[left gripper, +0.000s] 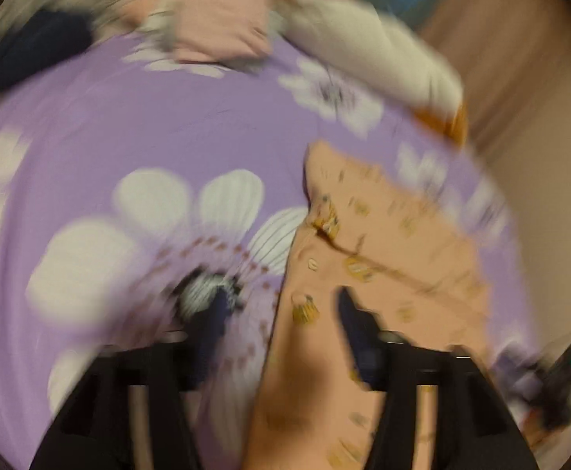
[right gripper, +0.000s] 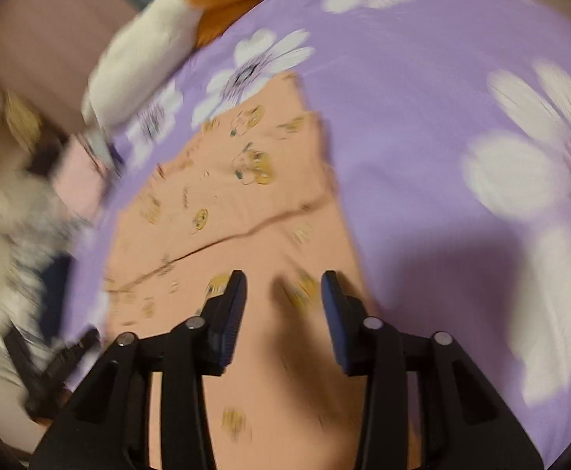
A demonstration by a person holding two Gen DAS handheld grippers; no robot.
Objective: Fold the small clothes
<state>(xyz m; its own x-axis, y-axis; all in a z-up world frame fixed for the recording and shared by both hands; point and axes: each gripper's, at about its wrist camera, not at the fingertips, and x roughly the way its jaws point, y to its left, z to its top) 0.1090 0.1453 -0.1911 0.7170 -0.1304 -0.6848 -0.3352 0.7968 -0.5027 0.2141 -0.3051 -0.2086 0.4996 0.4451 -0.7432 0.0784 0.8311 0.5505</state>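
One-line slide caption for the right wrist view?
Right gripper open above a peach printed garment lying flat on a purple flowered bedsheet.

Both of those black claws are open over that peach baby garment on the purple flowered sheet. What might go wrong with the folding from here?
Two risks. The left gripper straddles the edge of the peach printed garment, so closing could pinch the purple flowered sheet too. The garment lies partly folded with a crease; a grab by the right gripper could take several layers and undo it. Both views are blurred, so placement may be off.
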